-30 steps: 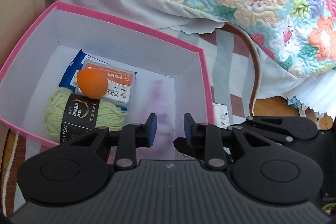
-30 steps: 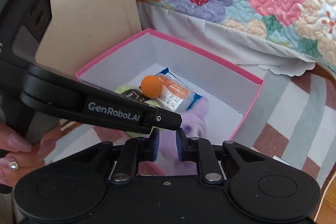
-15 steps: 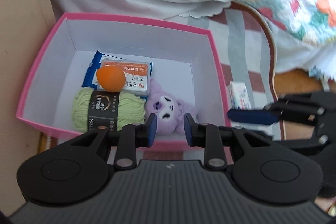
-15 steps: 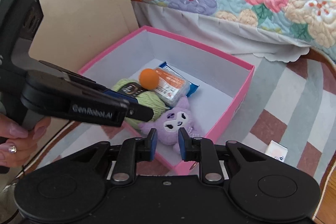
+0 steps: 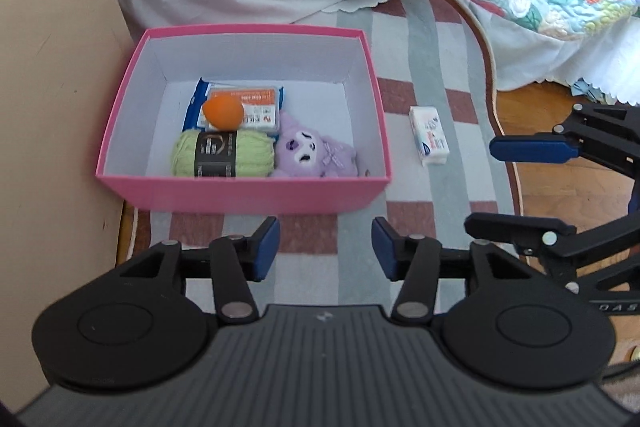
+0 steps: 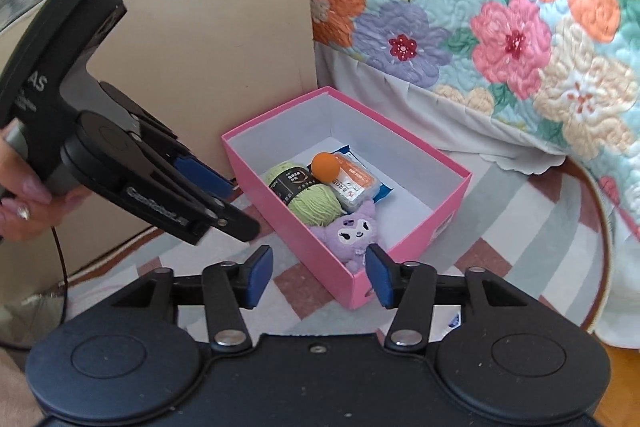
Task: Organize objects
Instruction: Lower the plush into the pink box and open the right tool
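The small white packet (image 5: pixel 429 135) lies on the striped rug (image 5: pixel 436 195), outside the pink box (image 5: pixel 240 193), ahead and right of the left gripper (image 5: pixel 325 247). Its long axis points roughly away. The right gripper (image 5: pixel 520 187) is nearer. Both grippers stand open, empty.

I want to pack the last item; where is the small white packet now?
In the left wrist view the small white packet lies on the striped rug, just outside the pink box on its right side, untouched.
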A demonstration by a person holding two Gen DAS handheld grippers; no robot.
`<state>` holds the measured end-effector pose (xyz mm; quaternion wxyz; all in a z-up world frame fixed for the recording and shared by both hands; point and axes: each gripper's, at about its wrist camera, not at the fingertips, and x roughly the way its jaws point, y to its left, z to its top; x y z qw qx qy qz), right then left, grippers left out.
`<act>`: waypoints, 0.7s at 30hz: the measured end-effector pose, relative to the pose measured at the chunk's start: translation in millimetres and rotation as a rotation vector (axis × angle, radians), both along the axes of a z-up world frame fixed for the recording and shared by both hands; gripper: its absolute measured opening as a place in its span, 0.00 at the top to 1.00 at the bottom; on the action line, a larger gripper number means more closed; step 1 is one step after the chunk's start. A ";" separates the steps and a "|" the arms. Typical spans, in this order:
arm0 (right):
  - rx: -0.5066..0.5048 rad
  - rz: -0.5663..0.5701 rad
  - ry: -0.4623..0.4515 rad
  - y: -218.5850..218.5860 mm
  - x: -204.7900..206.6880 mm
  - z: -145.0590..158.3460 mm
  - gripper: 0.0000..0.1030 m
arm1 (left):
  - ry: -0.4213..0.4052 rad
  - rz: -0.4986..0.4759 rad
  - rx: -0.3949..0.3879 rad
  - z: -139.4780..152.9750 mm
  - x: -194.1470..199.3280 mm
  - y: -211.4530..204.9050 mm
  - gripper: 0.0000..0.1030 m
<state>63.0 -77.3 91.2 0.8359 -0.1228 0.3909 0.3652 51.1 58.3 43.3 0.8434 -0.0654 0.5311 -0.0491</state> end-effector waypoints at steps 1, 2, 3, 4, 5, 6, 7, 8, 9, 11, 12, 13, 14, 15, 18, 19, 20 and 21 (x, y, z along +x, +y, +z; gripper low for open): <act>-0.005 0.012 0.007 -2.7 -2.8 -0.1 0.43 | 0.002 0.003 0.005 1.0 -2.4 -1.0 0.47; -0.010 0.020 0.009 -5.7 -6.7 0.3 0.43 | 0.006 0.002 0.013 1.6 -5.2 -2.2 0.45; -0.016 0.026 0.010 -8.5 -10.6 0.1 0.43 | 0.011 -0.001 0.017 1.9 -8.2 -3.6 0.44; -0.023 0.030 0.012 -11.5 -14.1 -0.3 0.43 | 0.014 -0.001 0.018 1.8 -11.0 -4.7 0.44; -0.029 0.033 0.013 -14.8 -17.4 -0.4 0.43 | 0.018 0.000 0.016 1.6 -12.9 -5.4 0.42; -0.032 0.037 0.015 -17.7 -20.4 -0.1 0.43 | 0.024 0.000 0.014 1.1 -14.8 -6.2 0.41; -0.036 0.040 0.017 -20.3 -22.9 0.1 0.42 | 0.031 -0.001 0.011 0.3 -16.1 -7.0 0.41; -0.044 0.042 0.016 -22.6 -25.5 0.7 0.41 | 0.038 -0.002 0.009 -0.4 -17.1 -8.1 0.41; -0.052 0.041 0.010 -24.6 -28.0 1.3 0.40 | 0.047 -0.005 0.010 -0.8 -17.5 -9.5 0.41; -0.067 0.040 0.003 -28.2 -32.3 2.5 0.38 | 0.052 -0.016 0.021 -0.6 -18.7 -13.2 0.40; -0.072 0.041 0.001 -30.2 -34.0 3.0 0.38 | 0.053 -0.021 0.024 0.0 -19.8 -15.3 0.40; -0.077 0.041 -0.001 -32.2 -35.6 3.6 0.37 | 0.057 -0.028 0.025 0.3 -21.1 -17.7 0.39; -0.082 0.041 -0.002 -34.4 -37.0 3.9 0.36 | 0.058 -0.035 0.024 0.6 -22.4 -20.0 0.39; -0.086 0.040 -0.003 -36.7 -38.1 3.8 0.36 | 0.059 -0.043 0.022 0.9 -23.7 -22.5 0.38; -0.104 0.034 -0.007 -43.0 -39.5 1.1 0.36 | 0.060 -0.062 0.022 0.1 -25.8 -32.5 0.37; -0.111 0.030 -0.011 -44.9 -39.8 -0.2 0.36 | 0.060 -0.063 0.016 -0.1 -25.2 -34.7 0.37; -0.118 0.023 -0.017 -47.1 -39.9 -1.6 0.36 | 0.063 -0.064 0.004 -0.6 -23.8 -36.9 0.37; -0.121 0.012 -0.025 -49.3 -39.5 -2.8 0.36 | 0.065 -0.065 -0.013 -1.2 -21.4 -38.5 0.37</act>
